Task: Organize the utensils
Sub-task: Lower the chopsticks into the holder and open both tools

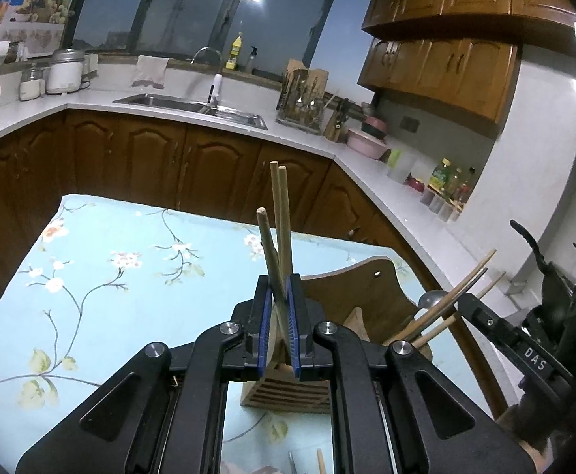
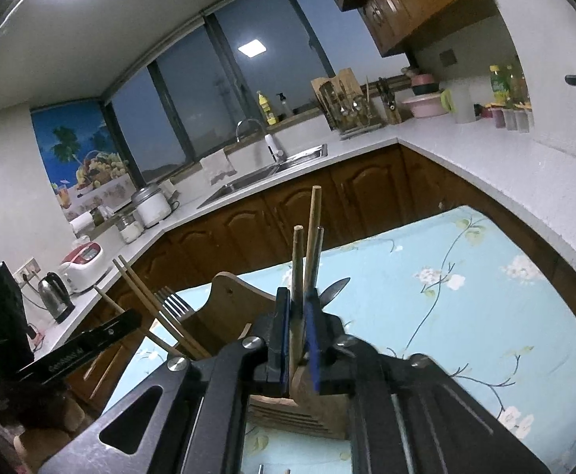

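My left gripper (image 1: 279,288) is shut on a bundle of wooden chopsticks (image 1: 279,213) that stand upright above a wooden utensil holder (image 1: 288,393) on the table. My right gripper (image 2: 297,302) is shut on another bundle of chopsticks (image 2: 311,233), also over the wooden holder (image 2: 307,407). The right gripper and its chopsticks (image 1: 451,300) show at the right of the left wrist view. The left gripper and its chopsticks (image 2: 145,296) show at the left of the right wrist view. A fork (image 2: 173,302) and a spoon (image 1: 430,300) stand in the holder.
The table carries a light blue floral cloth (image 1: 102,276). The holder has a tall wooden back panel (image 1: 366,288). More utensils lie on the cloth near the lower edge (image 1: 319,462). Kitchen counter (image 1: 426,205), sink (image 1: 193,104) and cabinets surround the table.
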A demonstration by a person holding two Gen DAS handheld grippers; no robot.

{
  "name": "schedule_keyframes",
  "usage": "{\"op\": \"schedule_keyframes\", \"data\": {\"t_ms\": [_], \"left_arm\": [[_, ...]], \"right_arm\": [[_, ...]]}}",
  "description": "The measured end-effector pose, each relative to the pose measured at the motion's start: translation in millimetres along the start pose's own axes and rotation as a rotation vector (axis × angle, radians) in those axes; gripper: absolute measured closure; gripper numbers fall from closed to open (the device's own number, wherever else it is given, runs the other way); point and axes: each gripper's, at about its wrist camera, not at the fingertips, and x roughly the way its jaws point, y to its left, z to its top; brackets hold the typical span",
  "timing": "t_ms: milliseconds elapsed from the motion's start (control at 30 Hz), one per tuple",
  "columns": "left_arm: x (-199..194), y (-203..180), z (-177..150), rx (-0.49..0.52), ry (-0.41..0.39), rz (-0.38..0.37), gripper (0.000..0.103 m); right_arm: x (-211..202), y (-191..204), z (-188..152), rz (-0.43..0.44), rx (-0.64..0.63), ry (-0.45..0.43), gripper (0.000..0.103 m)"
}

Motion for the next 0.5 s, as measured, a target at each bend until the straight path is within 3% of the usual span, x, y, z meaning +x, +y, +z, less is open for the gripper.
{"op": "schedule_keyframes", "data": {"t_ms": [67, 167, 233, 367, 433, 500], "left_arm": [[-2, -2, 1, 0.003, 0.010, 0.007, 0.093], [-6, -1, 1, 0.002, 0.010, 0.013, 0.074], [-10, -1, -1, 0.004, 0.005, 0.024, 0.064], [-25, -3, -7, 0.015, -0.004, 0.042, 0.055], [-33, -4, -10, 0.020, -0.010, 0.055, 0.041], [-42, -4, -15, 0.025, -0.019, 0.062, 0.033]], "right_arm": [[-1, -2, 0, 0.000, 0.013, 0.002, 0.087], [-7, -5, 1, 0.005, 0.027, -0.008, 0.071], [-12, -4, 2, 0.008, 0.029, -0.015, 0.068], [-27, -1, 0, 0.020, 0.033, -0.039, 0.046], [-36, 0, -1, 0.026, 0.037, -0.053, 0.038], [-45, 0, -3, 0.035, 0.041, -0.063, 0.028]]}}
